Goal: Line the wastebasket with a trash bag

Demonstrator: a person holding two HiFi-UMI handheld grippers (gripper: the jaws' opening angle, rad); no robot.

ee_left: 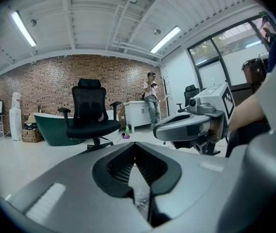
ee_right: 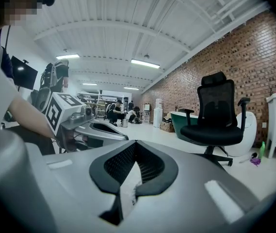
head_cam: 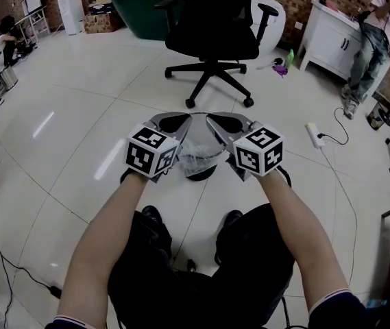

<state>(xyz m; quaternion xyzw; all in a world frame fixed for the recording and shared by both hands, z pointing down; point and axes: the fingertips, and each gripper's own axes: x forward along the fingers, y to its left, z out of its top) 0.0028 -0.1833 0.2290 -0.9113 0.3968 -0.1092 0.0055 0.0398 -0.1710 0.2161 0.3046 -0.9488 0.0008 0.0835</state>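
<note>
In the head view I hold both grippers side by side at chest height over the floor. A clear thin trash bag (head_cam: 196,153) hangs bunched between them. My left gripper (head_cam: 174,120) is shut on the film at the bag's left side, and crinkled plastic (ee_left: 139,198) shows between its closed jaws. My right gripper (head_cam: 223,121) is shut on the bag's right side, with film (ee_right: 127,188) pinched in its jaws. Below the bag a dark round wastebasket (head_cam: 201,173) shows on the floor, mostly hidden. Each gripper view shows the other gripper (ee_left: 188,126) (ee_right: 96,129) close beside it.
A black office chair (head_cam: 213,33) stands just beyond the grippers, with a green bathtub (head_cam: 140,9) behind it. A white cabinet (head_cam: 332,43) and a standing person (head_cam: 369,43) are at the right. A power strip (head_cam: 314,134) with its cable lies on the tiled floor.
</note>
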